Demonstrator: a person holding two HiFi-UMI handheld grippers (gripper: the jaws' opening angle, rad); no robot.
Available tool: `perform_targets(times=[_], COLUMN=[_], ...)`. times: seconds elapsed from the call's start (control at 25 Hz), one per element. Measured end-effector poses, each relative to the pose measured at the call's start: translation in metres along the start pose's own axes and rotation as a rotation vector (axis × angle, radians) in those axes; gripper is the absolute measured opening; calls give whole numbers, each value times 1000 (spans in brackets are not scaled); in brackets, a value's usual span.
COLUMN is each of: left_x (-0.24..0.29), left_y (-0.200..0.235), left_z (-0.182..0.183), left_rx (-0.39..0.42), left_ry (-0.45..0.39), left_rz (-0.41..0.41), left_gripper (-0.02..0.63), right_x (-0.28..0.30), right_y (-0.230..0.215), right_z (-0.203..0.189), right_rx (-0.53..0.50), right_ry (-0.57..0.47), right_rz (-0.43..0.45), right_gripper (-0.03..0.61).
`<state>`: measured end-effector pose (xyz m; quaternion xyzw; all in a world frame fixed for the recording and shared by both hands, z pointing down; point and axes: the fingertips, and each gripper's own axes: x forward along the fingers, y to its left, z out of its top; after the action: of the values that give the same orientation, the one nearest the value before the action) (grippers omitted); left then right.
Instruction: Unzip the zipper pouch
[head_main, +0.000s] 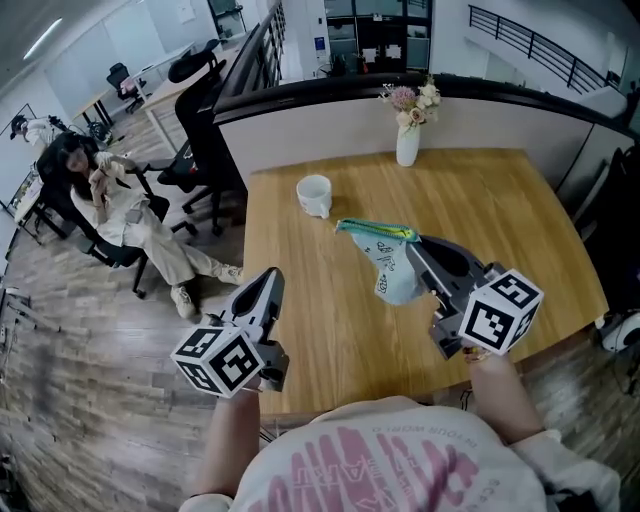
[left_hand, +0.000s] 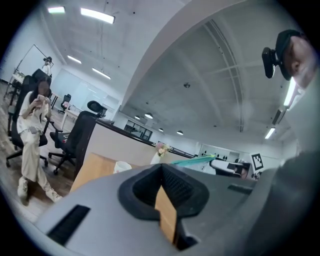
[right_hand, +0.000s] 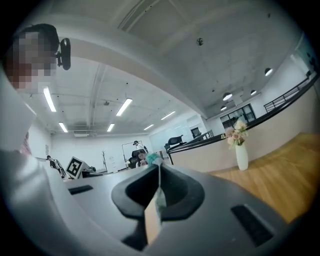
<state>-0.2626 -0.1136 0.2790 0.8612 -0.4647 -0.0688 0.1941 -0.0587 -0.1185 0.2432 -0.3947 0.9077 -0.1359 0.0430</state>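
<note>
Right tool (head_main: 411, 247) was clenched on the zipper pouch (head_main: 390, 262) — the right gripper view showed a fold of its pale fabric pinched between the jaws. The pouch hung from that grip, seemingly lifted off the worktop (head_main: 520, 200), over its middle.

Left tool (head_main: 269, 279) was clamped tight on nothing. It was held by the near left edge of the worktop, well apart from the pouch.

A teal zipper band (head_main: 375, 231) ran along the pouch's top edge. It looked flat, with no gaping mouth, though whether any length was already undone could not be told.

Judged: pouch secured, but the zipper pull was in neither tool — the unzipping itself seemed left to do.

A white mug (head_main: 314, 195) and a vase of flowers (head_main: 408, 140) stood farther back on the worktop. A person (head_main: 110, 200) sat off to the far left.
</note>
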Motion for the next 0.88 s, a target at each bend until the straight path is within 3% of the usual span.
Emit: perform_targets(times=[0.32, 0.88], left_x=[-32, -44], left_y=[8, 9], left_z=[-7, -6], left_rx=[-6, -36], left_ry=[5, -13], left_rz=[-63, -76], left_gripper=[1, 0], right_x=[-2, -1], right_y=[36, 55], right_z=[-17, -19], right_rx=[40, 35], right_ry=[-25, -11], right_rz=[-18, 3], right_gripper=[6, 5])
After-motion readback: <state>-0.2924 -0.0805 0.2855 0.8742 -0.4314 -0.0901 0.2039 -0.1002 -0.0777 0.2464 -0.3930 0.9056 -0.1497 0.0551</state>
